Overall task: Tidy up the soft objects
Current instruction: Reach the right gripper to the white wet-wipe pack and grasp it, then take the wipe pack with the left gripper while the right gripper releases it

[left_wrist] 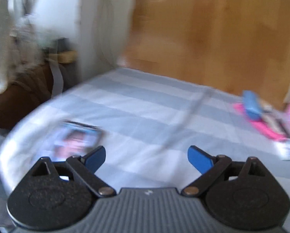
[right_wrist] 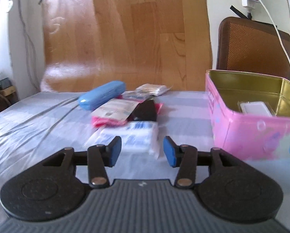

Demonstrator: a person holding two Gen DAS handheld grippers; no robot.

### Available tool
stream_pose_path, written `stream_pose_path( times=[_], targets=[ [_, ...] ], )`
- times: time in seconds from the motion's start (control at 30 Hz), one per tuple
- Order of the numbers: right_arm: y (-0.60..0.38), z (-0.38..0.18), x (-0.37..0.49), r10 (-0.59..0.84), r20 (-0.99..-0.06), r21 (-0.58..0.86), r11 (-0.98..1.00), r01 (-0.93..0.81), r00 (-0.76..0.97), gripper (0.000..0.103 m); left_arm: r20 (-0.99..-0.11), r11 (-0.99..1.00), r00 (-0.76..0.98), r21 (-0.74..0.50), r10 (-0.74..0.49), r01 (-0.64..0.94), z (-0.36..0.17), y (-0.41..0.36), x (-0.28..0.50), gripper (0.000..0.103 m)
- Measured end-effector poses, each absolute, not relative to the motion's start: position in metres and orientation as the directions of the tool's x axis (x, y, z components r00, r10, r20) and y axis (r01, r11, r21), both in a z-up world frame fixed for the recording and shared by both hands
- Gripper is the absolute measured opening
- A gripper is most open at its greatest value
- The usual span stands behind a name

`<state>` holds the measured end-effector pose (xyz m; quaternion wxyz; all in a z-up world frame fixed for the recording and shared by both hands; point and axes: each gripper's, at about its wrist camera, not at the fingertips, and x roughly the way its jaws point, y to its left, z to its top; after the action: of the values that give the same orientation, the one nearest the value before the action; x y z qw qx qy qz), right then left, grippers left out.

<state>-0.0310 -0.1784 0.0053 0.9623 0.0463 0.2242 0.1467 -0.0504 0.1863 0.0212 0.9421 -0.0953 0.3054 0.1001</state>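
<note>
Pink tin (right_wrist: pixel 242 134) stands open just right of the spread, empty right tongs (right_wrist: pixel 142 151) — evidently the receptacle — white soft pack (right_wrist: pixel 137 136) directly ahead between the jaws' line; left tongs (left_wrist: pixel 146 158) spread, empty.

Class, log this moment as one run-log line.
left gripper: open, empty | right gripper: open, nearing white packet | pink tin: open, white item inside
</note>
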Motion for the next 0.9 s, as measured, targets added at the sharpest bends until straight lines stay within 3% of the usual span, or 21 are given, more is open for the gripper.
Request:
stream_pose_path(
  times=[0.1,0.23,0.27,0.37,0.4,0.5,0.57,0.6,0.63,0.67,0.7,0.77,0.9],
  targets=[
    [-0.178,0.007,-0.002,0.264,-0.439,0.143,0.964,-0.223,0.859,0.051,-0.586,0.970,0.809,-0.216,-0.041,-0.108,0.013,0.143,-0.035,0.095],
    [-0.192,0.003,0.034,0.266,-0.501,0.231,0.958,-0.169,0.824,0.051,-0.598,0.942,0.760,-0.333,-0.252,0.050,0.001,0.089,-0.003,0.095],
    [-0.195,0.001,0.038,0.288,-0.518,0.257,0.951,-0.174,0.805,0.039,-0.602,0.937,0.749,-0.343,-0.278,0.072,-0.003,0.079,0.004,0.093],
    [-0.199,-0.008,0.042,0.368,-0.542,0.330,0.920,-0.211,0.756,0.024,-0.607,0.926,0.724,-0.358,-0.328,0.119,-0.004,0.059,0.027,0.086],
    [-0.198,-0.007,0.037,0.402,-0.538,0.355,0.905,-0.234,0.741,0.012,-0.602,0.919,0.719,-0.372,-0.346,0.131,-0.002,0.056,0.033,0.082],
    [-0.193,-0.001,0.013,0.411,-0.539,0.338,0.905,-0.258,0.736,0.011,-0.588,0.902,0.710,-0.402,-0.387,0.159,0.001,0.049,0.047,0.078],
    [-0.192,0.001,-0.008,0.482,-0.523,0.376,0.871,-0.317,0.703,0.015,-0.593,0.904,0.707,-0.397,-0.386,0.160,-0.001,0.046,0.056,0.077],
    [-0.191,0.002,-0.016,0.509,-0.519,0.388,0.856,-0.341,0.687,0.022,-0.598,0.905,0.704,-0.395,-0.384,0.157,-0.003,0.044,0.061,0.077],
    [-0.189,0.002,-0.021,0.506,-0.520,0.370,0.860,-0.352,0.688,0.031,-0.603,0.905,0.699,-0.397,-0.384,0.155,-0.005,0.045,0.065,0.077],
    [-0.187,0.003,-0.027,0.488,-0.520,0.333,0.872,-0.360,0.701,0.052,-0.611,0.903,0.690,-0.403,-0.388,0.151,-0.006,0.044,0.073,0.077],
    [-0.183,0.005,-0.032,0.456,-0.512,0.272,0.890,-0.366,0.728,0.059,-0.615,0.899,0.682,-0.412,-0.396,0.150,-0.008,0.044,0.077,0.077],
    [-0.178,0.005,-0.030,0.405,-0.511,0.179,0.913,-0.367,0.758,0.059,-0.613,0.899,0.682,-0.407,-0.398,0.159,-0.008,0.039,0.082,0.077],
    [-0.167,0.002,-0.010,0.368,-0.533,0.088,0.920,-0.383,0.762,0.060,-0.618,0.898,0.665,-0.389,-0.418,0.203,-0.010,0.023,0.090,0.062]
  ],
)
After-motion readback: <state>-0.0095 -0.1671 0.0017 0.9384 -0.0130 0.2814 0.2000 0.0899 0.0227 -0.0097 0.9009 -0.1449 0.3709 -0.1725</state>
